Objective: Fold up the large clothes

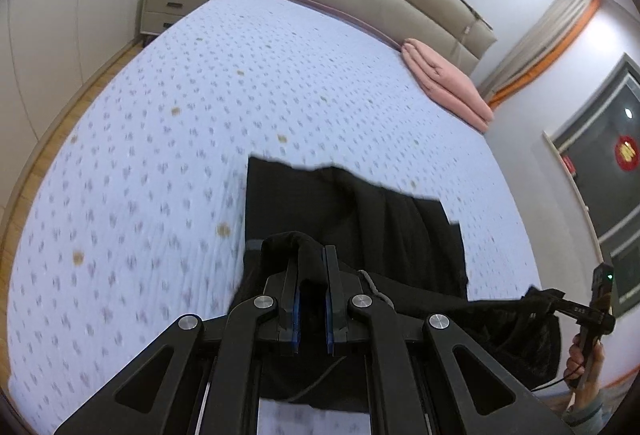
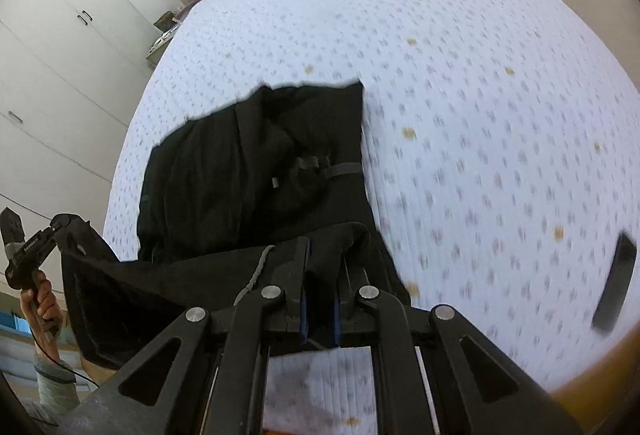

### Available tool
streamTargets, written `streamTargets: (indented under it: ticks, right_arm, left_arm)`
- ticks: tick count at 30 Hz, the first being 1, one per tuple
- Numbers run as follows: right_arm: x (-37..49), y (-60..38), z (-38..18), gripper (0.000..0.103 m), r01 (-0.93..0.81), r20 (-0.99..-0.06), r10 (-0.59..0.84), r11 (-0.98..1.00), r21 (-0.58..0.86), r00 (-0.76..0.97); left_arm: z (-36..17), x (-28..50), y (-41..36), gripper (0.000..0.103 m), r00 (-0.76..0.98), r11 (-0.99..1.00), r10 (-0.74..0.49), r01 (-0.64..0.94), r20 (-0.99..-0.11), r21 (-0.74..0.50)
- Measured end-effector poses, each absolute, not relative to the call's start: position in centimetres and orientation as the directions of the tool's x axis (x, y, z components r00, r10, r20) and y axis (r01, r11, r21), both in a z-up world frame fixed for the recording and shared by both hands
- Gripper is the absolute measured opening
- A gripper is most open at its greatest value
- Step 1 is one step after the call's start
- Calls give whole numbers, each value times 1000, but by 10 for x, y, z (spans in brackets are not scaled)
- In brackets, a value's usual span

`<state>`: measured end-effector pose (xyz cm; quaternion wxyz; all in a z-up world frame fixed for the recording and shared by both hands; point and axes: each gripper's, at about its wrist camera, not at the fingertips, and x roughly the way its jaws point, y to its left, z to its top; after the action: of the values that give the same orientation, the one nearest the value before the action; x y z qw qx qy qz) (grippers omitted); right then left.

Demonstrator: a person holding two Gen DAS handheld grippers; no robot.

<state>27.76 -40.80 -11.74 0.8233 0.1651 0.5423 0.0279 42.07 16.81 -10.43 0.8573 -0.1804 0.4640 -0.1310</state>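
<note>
- Left gripper (image 1: 311, 267) pinches a bunched edge of the black garment (image 1: 352, 219), raised over the bed (image 1: 160, 139).
- Right gripper (image 2: 322, 259) clamps the same edge, stretched between both.
- Beyond the fingers, the garment lies on the bed; a dark phone (image 2: 616, 283) lies right of it.

Black trousers (image 1: 352, 219), partly folded, lie on the bed ahead of both tongs. The near edge, which carries a grey drawstring, is lifted off the bed and stretched between the left tongs (image 1: 311, 267) and the right tongs (image 2: 322, 259), each clamped on a bunch of fabric. The far portion lies flat, creased, with dark belt loops showing. The far hem is uneven.
</note>
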Motion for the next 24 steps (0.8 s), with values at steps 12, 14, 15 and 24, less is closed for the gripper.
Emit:
streamTargets:
  ticks: [12,14,15,24]
  right_arm:
    - [480,-428,-157,11,134,-902,238,944,303,359]
    - [501,-427,-188,12,150,-918,244,942,301,312]
    - [506,-425,-200,12,158,-924,246,940,301,294]
    - [511,-414,-256,13,139,-946,250,950,281,208]
  left_arm:
    - [-156,579,132,12,480,957,-244,-21,-843,-289]
    - [-183,592,132,12,434,959,-229,-52,-871,-278]
    - [-198,599,132,12,406,960,-221,-69,-887,-271]
    - [-225,598,135,16,347,961,-242,-42,-906,-273]
